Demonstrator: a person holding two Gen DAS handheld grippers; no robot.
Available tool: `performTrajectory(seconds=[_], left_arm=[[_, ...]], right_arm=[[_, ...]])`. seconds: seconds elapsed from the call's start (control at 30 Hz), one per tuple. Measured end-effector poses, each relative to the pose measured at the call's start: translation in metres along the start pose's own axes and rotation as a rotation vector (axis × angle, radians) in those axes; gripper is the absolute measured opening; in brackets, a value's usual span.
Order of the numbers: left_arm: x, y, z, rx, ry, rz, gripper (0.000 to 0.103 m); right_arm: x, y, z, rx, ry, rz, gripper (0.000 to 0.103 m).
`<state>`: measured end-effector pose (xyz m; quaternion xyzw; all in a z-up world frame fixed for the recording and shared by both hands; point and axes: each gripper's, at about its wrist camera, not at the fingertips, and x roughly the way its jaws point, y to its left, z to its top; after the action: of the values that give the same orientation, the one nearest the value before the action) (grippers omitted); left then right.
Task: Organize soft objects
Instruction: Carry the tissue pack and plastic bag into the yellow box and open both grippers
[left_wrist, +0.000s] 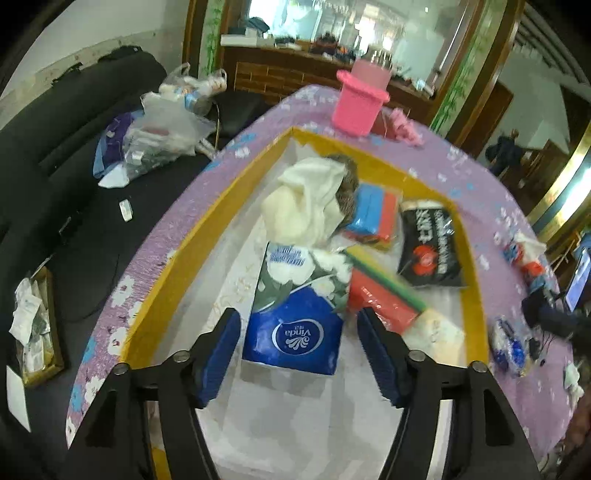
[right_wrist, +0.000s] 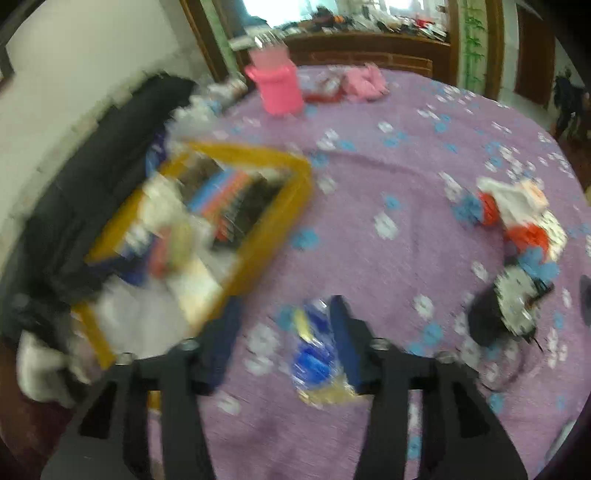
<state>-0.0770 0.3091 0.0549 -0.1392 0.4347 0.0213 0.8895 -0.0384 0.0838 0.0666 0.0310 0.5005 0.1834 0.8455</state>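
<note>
A yellow-rimmed box on the purple flowered table holds a blue Vinda tissue pack, a cream cloth, blue and orange sponges, a black packet and a red, yellow and green sponge. My left gripper is open above the tissue pack, its jaws on either side of it. My right gripper is open over the tablecloth, a blue and yellow plastic packet lying between its jaws. The box also shows in the blurred right wrist view.
A pink bin stands at the table's far end, with pink cloth beside it. Red, white and blue soft items and a black-and-white item lie on the right. A black sofa with plastic bags is on the left.
</note>
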Motion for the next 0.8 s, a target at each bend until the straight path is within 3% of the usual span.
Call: performTrajectory(seconds=[0.23,0.37,0.43,0.8], left_arm=[[-0.045,0.001,-0.026,-0.059,-0.136,-0.013,0.077],[-0.060,0.003,-0.041,-0.086,-0.160,-0.038,0.078],[-0.064,0.004,-0.049,-0.100,-0.165,-0.042,0.078],[-0.067,0.020,-0.057,-0.171,-0.171,-0.054,0.078]], right_arm=[[0.032,-0.018,-0.035,-0.059,0.109,-0.182,0.054],[0.047,-0.025,-0.042,-0.033,0.140,-0.145,0.053],[0.050,-0.027,-0.042,-0.015,0.139,-0.124,0.038],[0.009,-0.017,-0.031,0.034,0.023,-0.033,0.038]])
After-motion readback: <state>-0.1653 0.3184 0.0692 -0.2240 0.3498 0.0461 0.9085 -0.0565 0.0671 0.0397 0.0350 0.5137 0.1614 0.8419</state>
